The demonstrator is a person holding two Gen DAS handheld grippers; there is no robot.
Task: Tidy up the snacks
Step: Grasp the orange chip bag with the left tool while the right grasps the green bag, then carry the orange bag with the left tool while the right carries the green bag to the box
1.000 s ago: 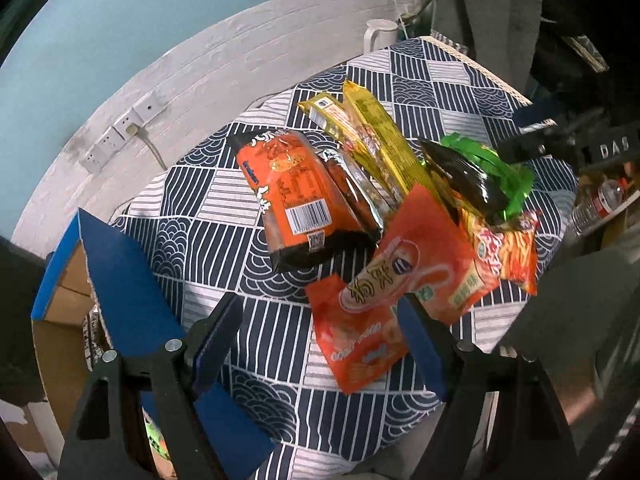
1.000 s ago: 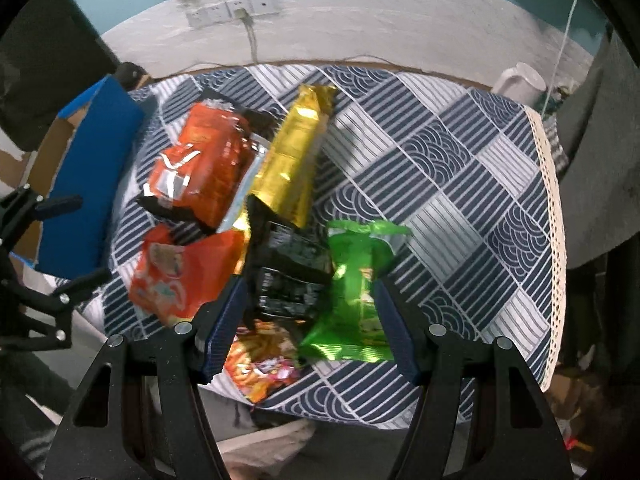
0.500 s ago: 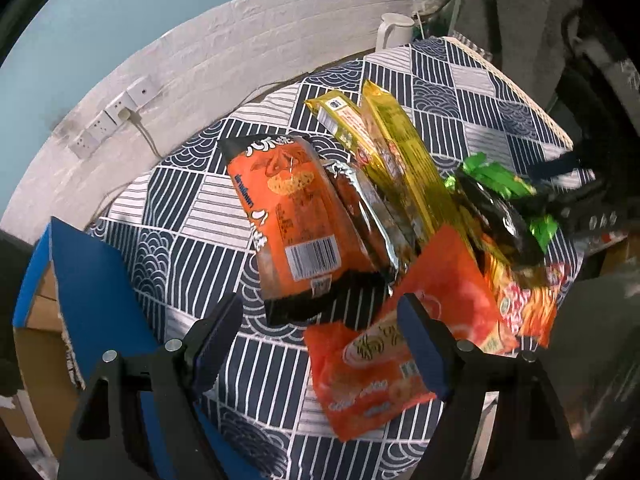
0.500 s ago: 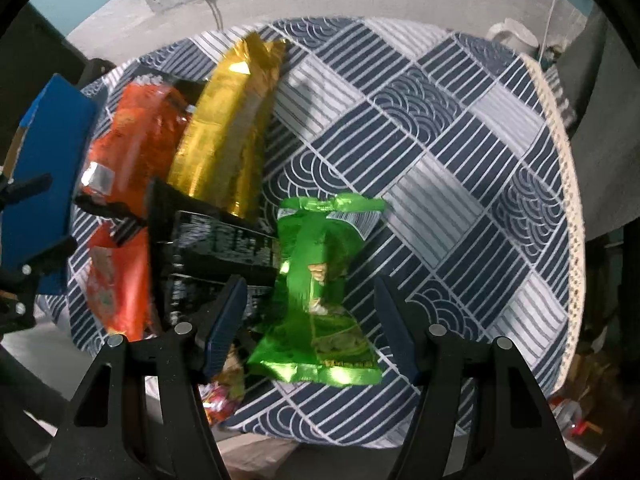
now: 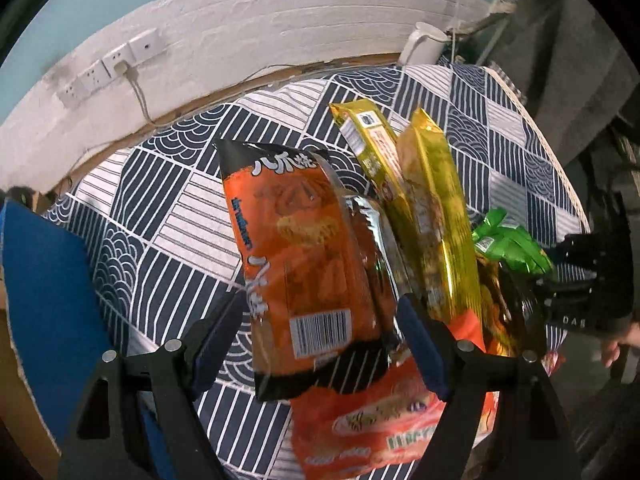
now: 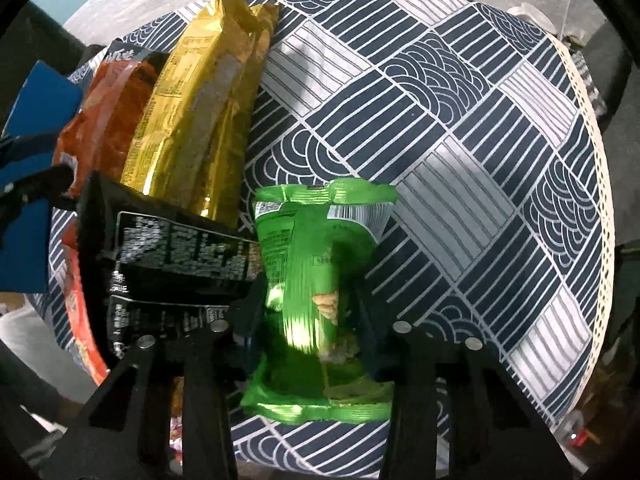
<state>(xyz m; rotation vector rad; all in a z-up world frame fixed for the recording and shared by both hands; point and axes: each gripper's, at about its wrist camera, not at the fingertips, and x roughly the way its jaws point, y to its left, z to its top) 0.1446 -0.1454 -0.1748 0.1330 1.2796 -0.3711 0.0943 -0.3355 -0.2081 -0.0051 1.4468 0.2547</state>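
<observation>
in the left wrist view, the left gripper (image 5: 320, 336) hangs with its blue-padded jaws spread wide either side of the puffy orange foil snack bag with a black base and barcode (image 5: 304, 272) at the frame's centre, not pressing it. a flatter orange-red packet (image 5: 376, 432) lies under it at lower centre, and two long gold foil packs (image 5: 424, 208) run to the upper right on the navy-and-white patterned tablecloth (image 5: 168, 216). a blue box flap (image 5: 48, 304) fills the left edge.

in the right wrist view, the right gripper (image 6: 308, 312) is closing on the crinkly green snack pouch (image 6: 316, 264) at lower centre, which sits pinched between the jaws; the pads look to press it, though blur makes this unsure. a glossy black packet (image 6: 176, 256) lies just left.

the step in hand is picking up snacks; next calls for finishing both grips, then lifting clear.
</observation>
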